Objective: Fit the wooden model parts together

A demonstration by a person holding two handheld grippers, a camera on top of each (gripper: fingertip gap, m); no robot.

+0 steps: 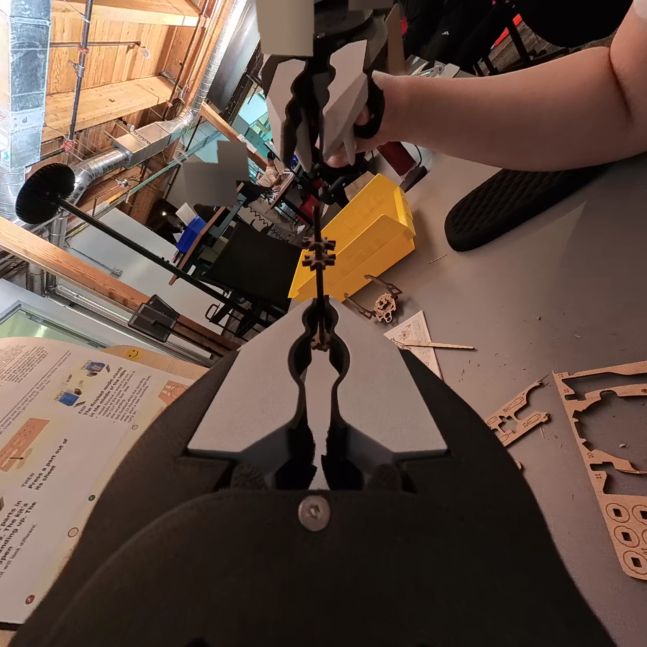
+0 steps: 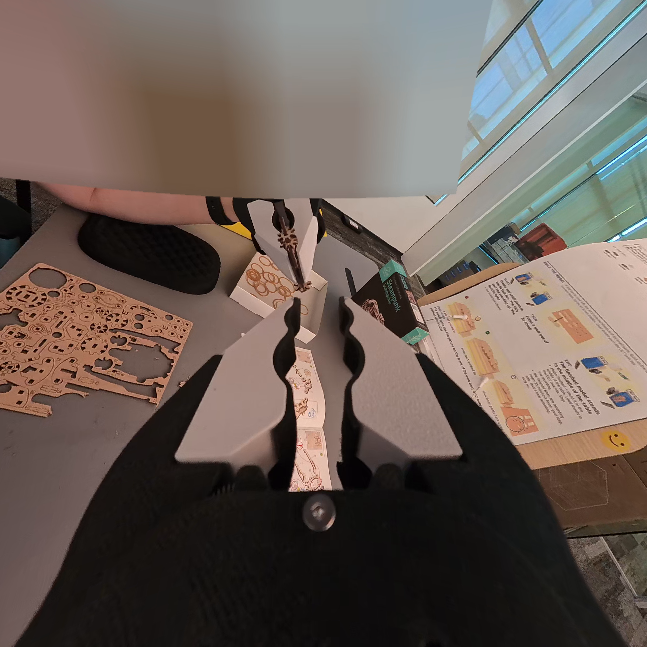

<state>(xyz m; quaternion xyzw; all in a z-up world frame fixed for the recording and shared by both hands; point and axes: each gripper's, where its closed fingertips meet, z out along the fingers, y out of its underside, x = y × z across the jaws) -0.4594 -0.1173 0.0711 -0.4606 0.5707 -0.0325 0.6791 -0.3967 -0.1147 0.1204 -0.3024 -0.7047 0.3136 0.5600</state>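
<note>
My left gripper [image 1: 320, 303] is shut on a thin dark wooden shaft [image 1: 318, 280] that carries two small gear wheels [image 1: 318, 250]. The shaft sticks out ahead of the tips, held above the grey table [image 1: 525, 297]. My right gripper [image 2: 320, 301] is open and empty. It faces the left gripper [image 2: 297, 269], and the gear at the shaft's end [image 2: 303, 287] sits just ahead of its left fingertip [image 2: 296, 308]. The right gripper also shows in the left wrist view [image 1: 327, 161], held by a hand. A wooden part sheet [image 2: 80, 336] lies to the left.
A yellow bin [image 1: 367, 245], a black pad [image 2: 147, 252], a white box of rubber bands [image 2: 245, 290] and a black kit box [image 2: 388, 308] stand on the table. Loose wooden parts [image 1: 383, 304], a booklet [image 2: 308, 420], a thin stick [image 1: 441, 346] and an instruction board [image 2: 525, 350] lie around. Across from one pair of fingers to the other is roughly 9 centimetres.
</note>
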